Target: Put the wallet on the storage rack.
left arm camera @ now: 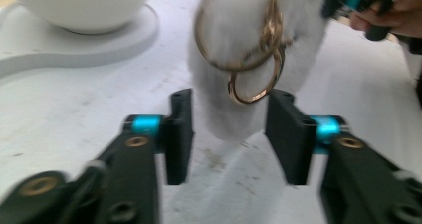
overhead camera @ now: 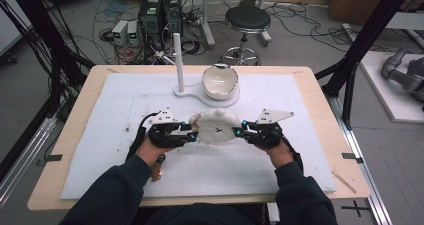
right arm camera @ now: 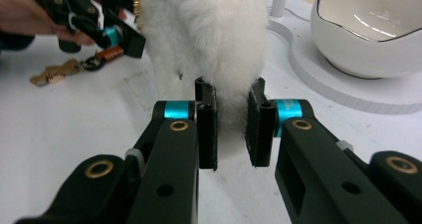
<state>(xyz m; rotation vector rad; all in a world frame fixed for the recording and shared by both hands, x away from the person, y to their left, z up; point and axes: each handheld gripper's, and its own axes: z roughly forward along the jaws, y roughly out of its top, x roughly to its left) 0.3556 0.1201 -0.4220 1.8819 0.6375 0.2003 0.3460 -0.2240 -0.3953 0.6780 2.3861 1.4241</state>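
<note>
A fluffy white plush charm (overhead camera: pixel 216 126) is held just over the white mat (overhead camera: pixel 100 150) at the table's middle, between my two grippers. My right gripper (overhead camera: pixel 239 132) grips its right end; in the right gripper view the jaws (right arm camera: pixel 231 129) pinch the white fur (right arm camera: pixel 209 30). My left gripper (overhead camera: pixel 192 132) is at the plush's left end. In the left gripper view its jaws (left arm camera: pixel 231 134) stand apart around the fur's tip (left arm camera: pixel 229 109), and gold key rings (left arm camera: pixel 249 59) hang from the plush just above them.
A white bowl with a gold rim (overhead camera: pixel 220 80) sits on a white stand base (overhead camera: pixel 192 92) with an upright post (overhead camera: pixel 179 60) at the back of the mat. A bunch of keys (right arm camera: pixel 50 74) lies on the mat beside my left hand.
</note>
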